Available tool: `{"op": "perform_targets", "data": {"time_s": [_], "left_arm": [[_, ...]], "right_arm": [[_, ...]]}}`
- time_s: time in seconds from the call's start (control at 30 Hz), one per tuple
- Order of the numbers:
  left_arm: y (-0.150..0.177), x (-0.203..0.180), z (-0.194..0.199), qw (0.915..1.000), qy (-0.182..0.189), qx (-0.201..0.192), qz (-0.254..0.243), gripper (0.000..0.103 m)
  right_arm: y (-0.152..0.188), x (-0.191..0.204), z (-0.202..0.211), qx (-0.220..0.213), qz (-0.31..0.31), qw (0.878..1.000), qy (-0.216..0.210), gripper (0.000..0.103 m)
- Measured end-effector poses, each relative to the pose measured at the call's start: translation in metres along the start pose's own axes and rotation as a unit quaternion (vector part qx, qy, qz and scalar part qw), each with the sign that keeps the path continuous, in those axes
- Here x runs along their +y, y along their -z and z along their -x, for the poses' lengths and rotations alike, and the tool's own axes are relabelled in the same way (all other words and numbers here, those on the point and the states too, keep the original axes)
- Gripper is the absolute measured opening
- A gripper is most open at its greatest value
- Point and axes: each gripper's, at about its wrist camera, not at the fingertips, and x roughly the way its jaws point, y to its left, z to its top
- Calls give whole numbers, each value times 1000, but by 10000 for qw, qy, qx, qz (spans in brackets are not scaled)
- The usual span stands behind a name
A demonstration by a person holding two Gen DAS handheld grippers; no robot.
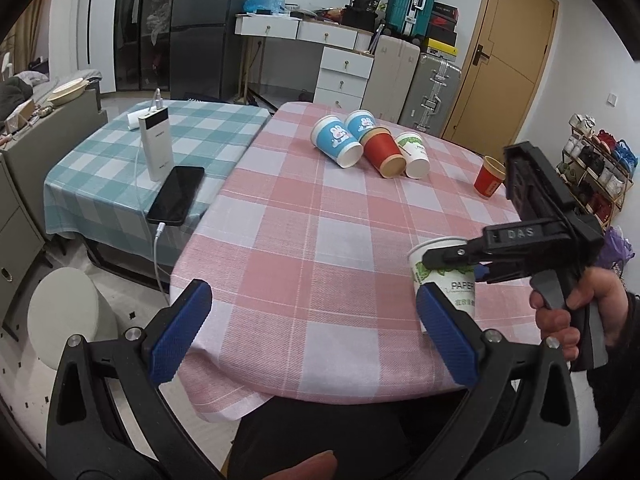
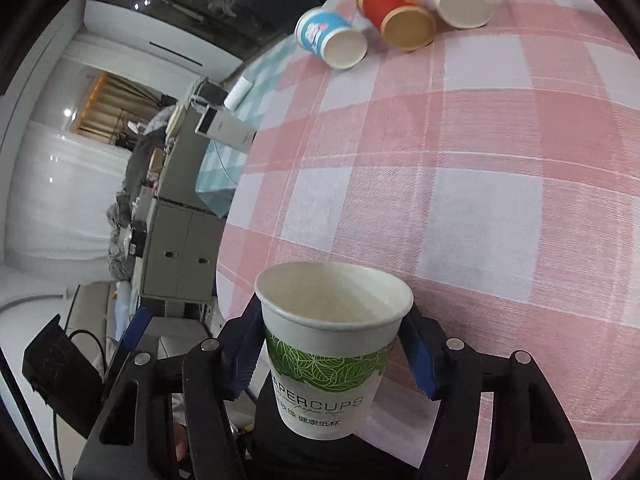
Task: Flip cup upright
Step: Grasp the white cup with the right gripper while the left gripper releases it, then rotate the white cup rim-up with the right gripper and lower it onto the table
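The pink checked tablecloth (image 1: 320, 240) is lying beneath both grippers. The left gripper (image 1: 316, 332) is hanging wide open, gripping nothing. The right gripper (image 2: 332, 352) is clamping the white green-leaf cup (image 2: 332, 344), mouth up, over the cloth's near edge.

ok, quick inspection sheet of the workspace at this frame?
Surface: pink checked tablecloth, teal checked cloth beside it.
Job's things: green-leaf paper cup upright, mouth up, in the right hand-held gripper; four cups on their sides; one red cup standing.
Clutter: power bank, phone.
Grippers: left hand-held gripper open, empty; right shut on cup.
Cables: white charging cable at phone.
Surroundings: suitcases, door, shoe rack.
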Motion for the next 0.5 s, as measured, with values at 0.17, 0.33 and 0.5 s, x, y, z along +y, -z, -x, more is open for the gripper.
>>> {"op": "perform_targets", "data": {"time_s": [0.17,0.33,0.5], "left_arm": [[-19,-27,-10,9996,121,-137,-215,102],[-42,-63,-26,9982,177,-259,-511,102],[-59,-93,-56,9975,252,-178,-633,102]], "right_arm": [[5,-12,38,-725,229,9970,141,63],[8,0,78,-1769,1116,9770,404,64],[9,8,90,-2548,1805,9398,1389,64]]}}
